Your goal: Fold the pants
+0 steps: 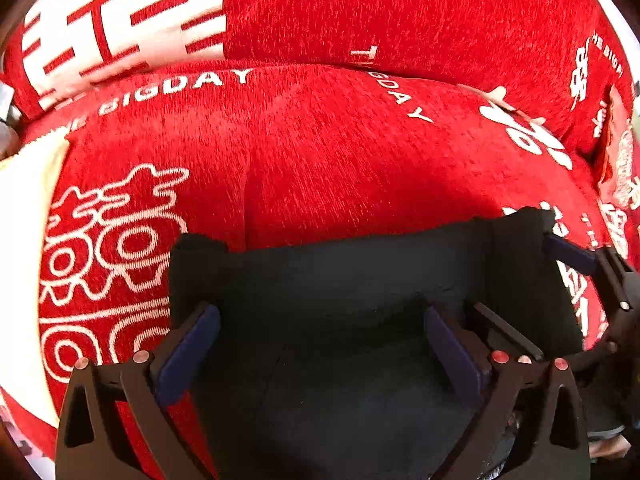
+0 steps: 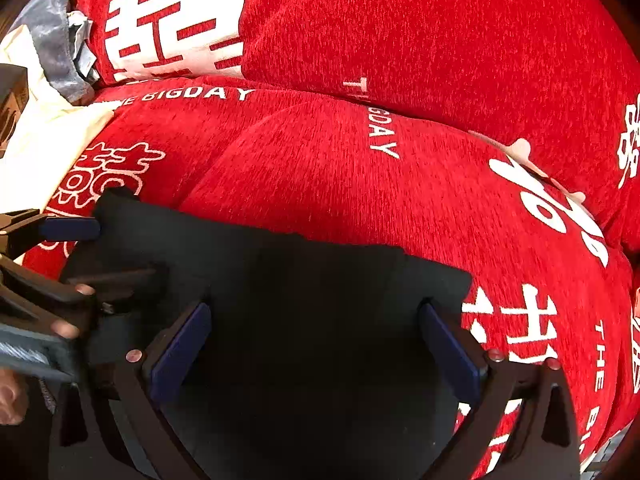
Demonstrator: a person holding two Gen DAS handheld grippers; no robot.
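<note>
The black pants [image 1: 340, 272] lie folded into a flat rectangle on a red seat cushion [image 1: 320, 160]. My left gripper [image 1: 320, 344] hovers over the left half of the fabric, its blue pads [image 1: 188, 344] spread wide with nothing pinched between them. My right gripper [image 2: 316, 344] stands open the same way over the right half of the pants [image 2: 320, 272]. Each gripper shows in the other's view: the right gripper [image 1: 536, 292] at the pants' right edge, the left gripper [image 2: 92, 252] at the left corner.
The red cushion [image 2: 340, 168] carries white lettering and patterns, and a red back cushion [image 1: 400, 12] rises behind it. A cream cloth [image 2: 48, 136] and a grey cloth [image 2: 56, 36] lie at the far left. A person's hand [image 2: 12, 396] shows at the lower left.
</note>
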